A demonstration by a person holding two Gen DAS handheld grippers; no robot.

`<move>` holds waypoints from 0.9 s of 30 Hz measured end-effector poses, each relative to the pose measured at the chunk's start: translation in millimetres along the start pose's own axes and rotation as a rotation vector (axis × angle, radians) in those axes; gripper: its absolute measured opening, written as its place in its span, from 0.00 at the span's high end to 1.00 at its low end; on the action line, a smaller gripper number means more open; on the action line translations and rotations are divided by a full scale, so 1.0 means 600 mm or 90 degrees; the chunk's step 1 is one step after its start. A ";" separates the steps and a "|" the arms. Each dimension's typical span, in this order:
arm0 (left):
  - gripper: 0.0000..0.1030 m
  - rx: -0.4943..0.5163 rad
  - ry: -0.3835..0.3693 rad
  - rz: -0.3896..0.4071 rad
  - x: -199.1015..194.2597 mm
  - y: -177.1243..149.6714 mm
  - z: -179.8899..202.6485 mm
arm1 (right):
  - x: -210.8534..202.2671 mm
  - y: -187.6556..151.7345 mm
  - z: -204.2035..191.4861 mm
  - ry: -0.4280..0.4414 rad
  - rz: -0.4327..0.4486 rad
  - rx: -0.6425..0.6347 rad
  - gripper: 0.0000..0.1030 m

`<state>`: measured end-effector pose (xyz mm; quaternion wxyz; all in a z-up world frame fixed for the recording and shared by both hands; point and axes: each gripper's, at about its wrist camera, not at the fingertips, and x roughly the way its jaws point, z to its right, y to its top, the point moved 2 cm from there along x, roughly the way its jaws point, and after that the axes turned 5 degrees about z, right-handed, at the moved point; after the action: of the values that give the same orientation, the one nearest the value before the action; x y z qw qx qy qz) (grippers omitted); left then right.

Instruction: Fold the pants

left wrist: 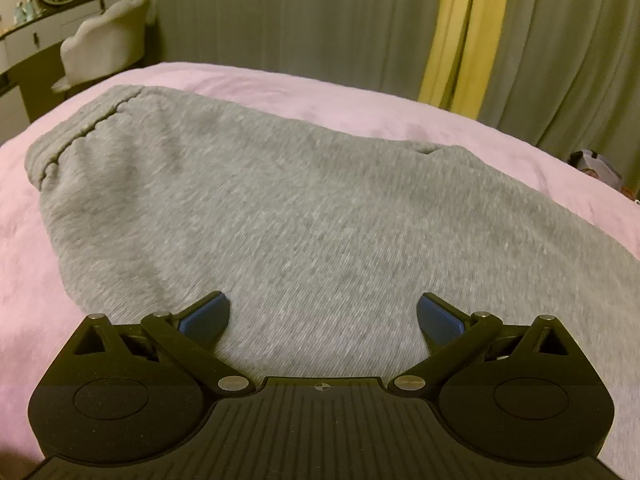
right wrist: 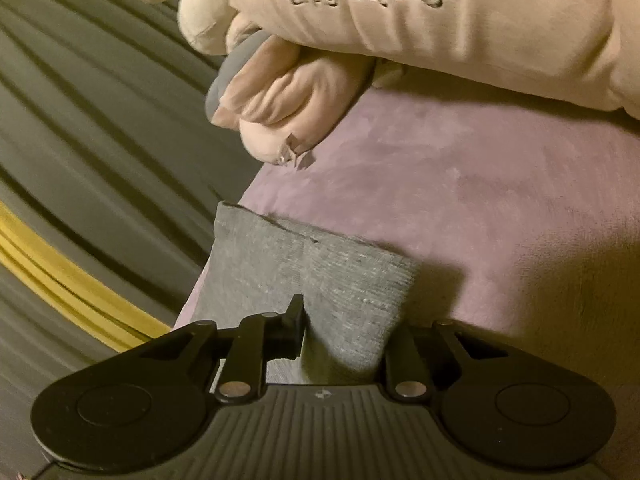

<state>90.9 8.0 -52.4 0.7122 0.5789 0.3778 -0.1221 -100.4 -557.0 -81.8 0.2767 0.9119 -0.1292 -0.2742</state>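
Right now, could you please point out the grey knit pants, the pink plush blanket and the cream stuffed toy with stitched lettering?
grey knit pants [left wrist: 280, 220]: left wrist view, middle of the fabric.
pink plush blanket [right wrist: 500, 200]: right wrist view, bare patch.
cream stuffed toy [right wrist: 400, 28]: right wrist view, body below the lettering.

Pants [left wrist: 280, 208] lie flat on bed [left wrist: 48, 248], waistband [left wrist: 76, 128] at far left. Chair [left wrist: 106, 46] beyond bed's far-left corner; curtains [left wrist: 320, 16] behind. Right view: pillow [right wrist: 460, 32] behind pants' cuff [right wrist: 320, 276].
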 end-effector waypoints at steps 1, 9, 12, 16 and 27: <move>0.00 -0.002 0.000 0.000 -0.001 0.001 -0.001 | 0.000 0.002 -0.005 -0.010 -0.006 -0.006 0.83; 0.00 0.001 -0.015 0.034 -0.052 0.039 0.000 | -0.027 -0.036 -0.261 -0.059 0.051 -0.408 0.87; 0.00 0.000 -0.036 0.086 -0.098 0.064 -0.006 | -0.061 -0.149 -0.410 0.101 0.025 -0.587 0.87; 0.00 0.044 -0.048 0.157 -0.150 0.072 -0.024 | -0.101 -0.353 -0.488 0.314 -0.093 -0.756 0.86; 0.00 -0.149 -0.104 -0.002 -0.056 0.044 -0.082 | -0.062 -0.488 -0.450 0.259 -0.324 -0.807 0.79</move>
<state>64.3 52.1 -12.6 0.8029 0.4794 0.3315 -0.1252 48.3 -187.4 -46.4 0.6999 0.6103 0.3262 -0.1768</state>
